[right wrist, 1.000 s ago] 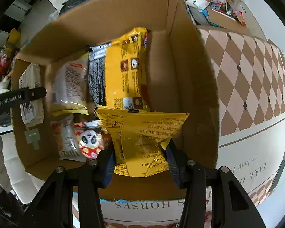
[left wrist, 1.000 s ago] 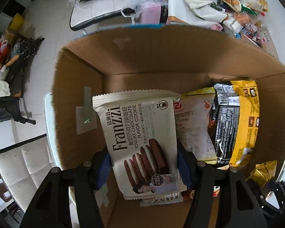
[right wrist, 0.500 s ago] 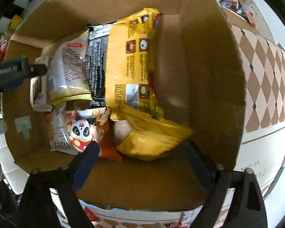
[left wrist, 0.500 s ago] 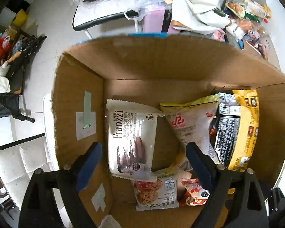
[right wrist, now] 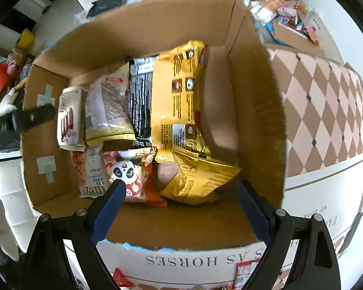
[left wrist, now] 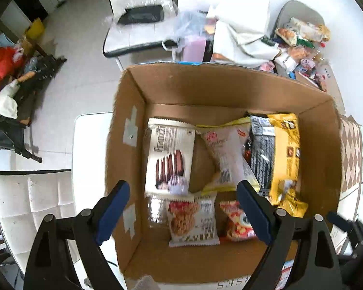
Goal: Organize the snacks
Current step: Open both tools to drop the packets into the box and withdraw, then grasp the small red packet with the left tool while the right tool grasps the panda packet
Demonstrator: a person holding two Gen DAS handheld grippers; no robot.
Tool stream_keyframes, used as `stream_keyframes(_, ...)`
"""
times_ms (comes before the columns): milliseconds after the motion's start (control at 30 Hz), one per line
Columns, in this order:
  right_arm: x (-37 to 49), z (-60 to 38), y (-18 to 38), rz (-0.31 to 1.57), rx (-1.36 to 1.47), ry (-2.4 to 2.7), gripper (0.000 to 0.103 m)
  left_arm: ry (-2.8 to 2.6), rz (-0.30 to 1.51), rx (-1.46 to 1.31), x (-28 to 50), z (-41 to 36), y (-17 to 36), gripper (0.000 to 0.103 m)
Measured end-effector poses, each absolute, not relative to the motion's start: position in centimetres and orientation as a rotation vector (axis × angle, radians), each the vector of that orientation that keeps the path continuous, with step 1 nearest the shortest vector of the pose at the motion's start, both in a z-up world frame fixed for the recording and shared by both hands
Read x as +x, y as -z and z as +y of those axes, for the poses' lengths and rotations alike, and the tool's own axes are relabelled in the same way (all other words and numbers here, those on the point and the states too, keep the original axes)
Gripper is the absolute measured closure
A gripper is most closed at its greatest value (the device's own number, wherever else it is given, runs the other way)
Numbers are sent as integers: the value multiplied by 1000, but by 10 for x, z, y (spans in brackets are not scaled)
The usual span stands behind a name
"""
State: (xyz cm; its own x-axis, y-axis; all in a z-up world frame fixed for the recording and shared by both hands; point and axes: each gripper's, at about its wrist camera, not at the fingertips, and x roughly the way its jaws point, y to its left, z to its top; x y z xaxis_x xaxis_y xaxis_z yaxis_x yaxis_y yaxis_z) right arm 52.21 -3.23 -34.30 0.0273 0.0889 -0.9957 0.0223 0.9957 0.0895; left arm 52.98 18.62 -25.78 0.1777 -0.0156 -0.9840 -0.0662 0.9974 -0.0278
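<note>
An open cardboard box (left wrist: 188, 89) (right wrist: 157, 31) holds several snack packs. The white Franzzi cookie pack (left wrist: 169, 159) (right wrist: 69, 118) lies flat at the box's left. A small yellow bag (right wrist: 198, 178) lies crumpled at the front right, beside a long yellow pack (right wrist: 179, 91) (left wrist: 285, 154). My left gripper (left wrist: 182, 212) hangs open above the box's left half with nothing between its fingers. Over the front of the box my right gripper (right wrist: 179, 207) is open and empty too. The left gripper's black body (right wrist: 19, 120) shows at the left edge of the right wrist view.
More loose snacks (left wrist: 300, 41) (right wrist: 278, 7) are piled on the white table beyond the box. A diamond-patterned cloth (right wrist: 326, 106) lies right of the box. White chairs (left wrist: 29, 198) stand left, and one with a black bag (left wrist: 142, 14) stands behind.
Both grippers opened. The left let go of the Franzzi pack, which now lies in the box; the right released the small yellow bag. Both have risen, the left more.
</note>
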Motion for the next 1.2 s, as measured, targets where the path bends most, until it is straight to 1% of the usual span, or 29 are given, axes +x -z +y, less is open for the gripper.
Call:
stream_keyframes(400,473,-43,277,1355,34,-19,9,-45,1197,-76,447,180,194,13)
stream_keyframes(633,433,-40,229,1246,7,-33,9,-43,1138,-64,403,177,168,13)
stream_keyframes(1000,373,-30,185,1191,43,-100,9,-34,1076,-77,341,170,135,13)
stream_keyframes(1100,353,-32,180,1202,73,-118,9,-31,1093,-72,324,168,137,13)
stream_keyframes(1200,331,-38,188,1245,106,-123,9,-35,1130,-70,304,167,149,13)
